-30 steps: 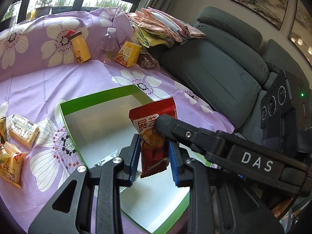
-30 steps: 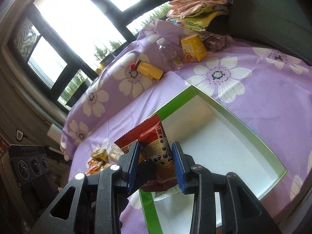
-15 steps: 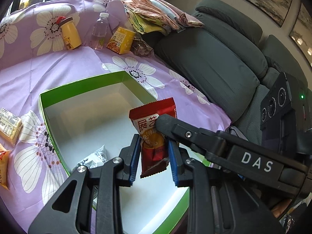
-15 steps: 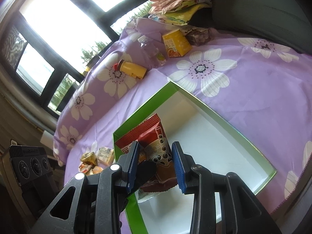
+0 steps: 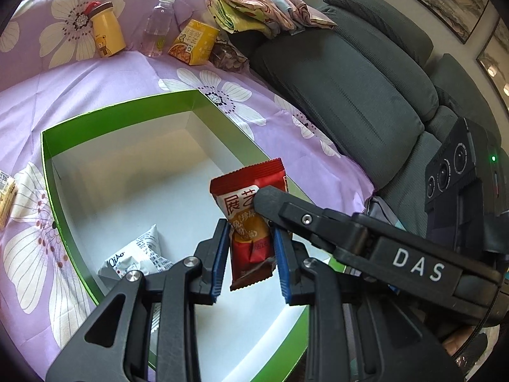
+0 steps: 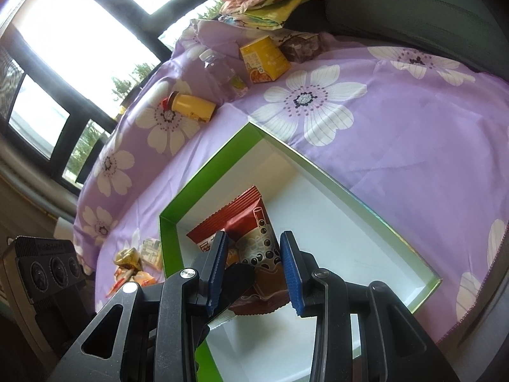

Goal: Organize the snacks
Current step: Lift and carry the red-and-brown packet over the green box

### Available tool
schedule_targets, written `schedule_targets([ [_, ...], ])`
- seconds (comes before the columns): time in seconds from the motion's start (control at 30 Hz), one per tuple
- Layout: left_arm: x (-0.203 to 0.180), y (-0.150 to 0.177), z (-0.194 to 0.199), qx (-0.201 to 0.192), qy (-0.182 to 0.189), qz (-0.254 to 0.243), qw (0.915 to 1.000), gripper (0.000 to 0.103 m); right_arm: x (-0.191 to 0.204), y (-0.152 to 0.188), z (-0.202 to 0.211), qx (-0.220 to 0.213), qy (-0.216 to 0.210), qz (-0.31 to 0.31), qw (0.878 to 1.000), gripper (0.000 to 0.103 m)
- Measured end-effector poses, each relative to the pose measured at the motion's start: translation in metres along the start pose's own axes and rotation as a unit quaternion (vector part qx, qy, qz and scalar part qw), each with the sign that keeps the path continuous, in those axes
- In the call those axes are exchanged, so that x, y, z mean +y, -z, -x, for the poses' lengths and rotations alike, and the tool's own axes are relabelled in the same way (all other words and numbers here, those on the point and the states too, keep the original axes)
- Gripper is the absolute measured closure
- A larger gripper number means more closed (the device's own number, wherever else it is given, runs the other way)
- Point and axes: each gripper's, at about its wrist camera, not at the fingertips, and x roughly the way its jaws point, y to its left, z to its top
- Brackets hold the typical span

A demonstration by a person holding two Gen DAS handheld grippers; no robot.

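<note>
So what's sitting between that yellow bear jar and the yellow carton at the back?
A clear plastic bottle stands between the yellow jar and the yellow carton; the left wrist view shows it best.

Green-walled box (image 5: 121, 105), open top, white floor mostly bare: free room across the far and right parts. One obstacle inside: a white snack packet (image 5: 140, 254) at the near left. Above the box, the red snack packet (image 5: 251, 222) hangs between the left gripper (image 5: 251, 245) and the right gripper (image 6: 254, 267), both closed on it, their fingers crossing over the near right.
Purple floral cloth (image 5: 95, 76) between the box and the far row: clear strip.
Far row, obstacles: yellow jar (image 5: 106, 33), clear bottle (image 5: 157, 25), yellow carton (image 5: 194, 43), dark snack bag (image 5: 227, 57).
Left of the box: small packets (image 6: 136, 261).
Right: grey sofa (image 5: 350, 89), folded cloths (image 5: 254, 3).
</note>
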Motion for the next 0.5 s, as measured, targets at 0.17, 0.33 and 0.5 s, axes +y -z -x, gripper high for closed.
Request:
schedule_targets([
  [0.17,0.002,-0.001,-0.007,0.013,0.001,0.004,0.9999,0.078,-0.007,-0.001,-0.005,0.01,0.002,-0.014,1.0,0.066],
  [0.33,0.007,-0.001,-0.017,0.033,0.007,0.017,0.9993,0.078,-0.01,0.0,-0.011,0.018,0.022,-0.019,0.999,0.066],
  [0.5,0.009,0.001,-0.022,0.042,0.015,0.023,0.9988,0.078,-0.013,0.0,-0.014,0.024,0.03,-0.022,0.999,0.066],
])
